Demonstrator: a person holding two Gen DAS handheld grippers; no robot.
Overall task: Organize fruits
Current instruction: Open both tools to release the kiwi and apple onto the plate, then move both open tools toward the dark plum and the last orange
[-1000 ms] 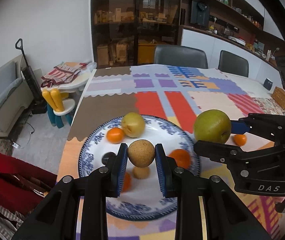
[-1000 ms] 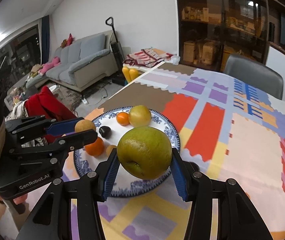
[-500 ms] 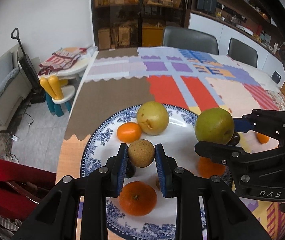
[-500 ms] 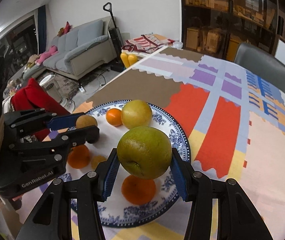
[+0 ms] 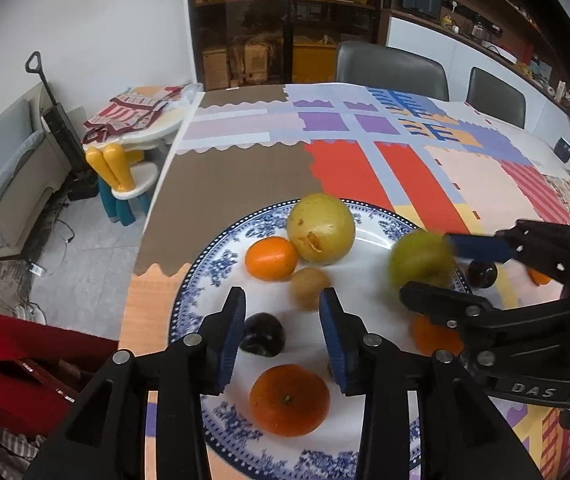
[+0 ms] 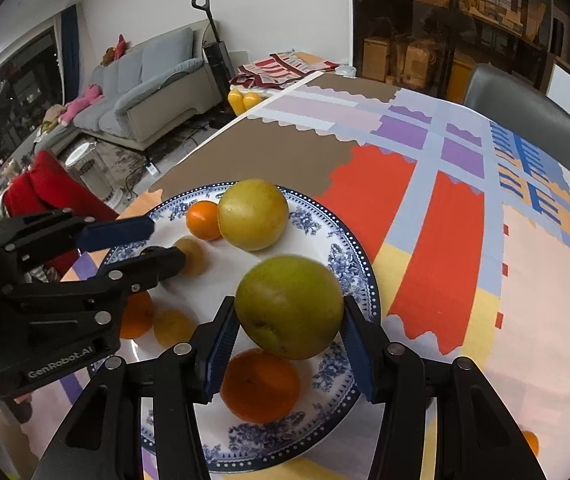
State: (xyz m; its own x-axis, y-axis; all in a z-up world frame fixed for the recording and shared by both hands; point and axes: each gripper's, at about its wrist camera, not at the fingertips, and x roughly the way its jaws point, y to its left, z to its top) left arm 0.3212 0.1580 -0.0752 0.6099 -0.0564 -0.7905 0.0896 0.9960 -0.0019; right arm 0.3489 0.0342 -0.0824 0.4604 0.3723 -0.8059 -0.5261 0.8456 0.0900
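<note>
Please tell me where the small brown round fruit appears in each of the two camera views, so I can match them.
Left wrist view: the small brown fruit lies on the plate near the picture's middle, just beyond the left gripper, whose jaws are opening.
Right wrist view: it sits left of middle, at the left gripper's tip.
Shared landmark: the large yellow fruit behind it.

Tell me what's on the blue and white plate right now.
On the plate: a yellow pear, a green pear, four oranges, one partly under it, a small brown fruit and a dark plum. Grippers cover the rest.
</note>
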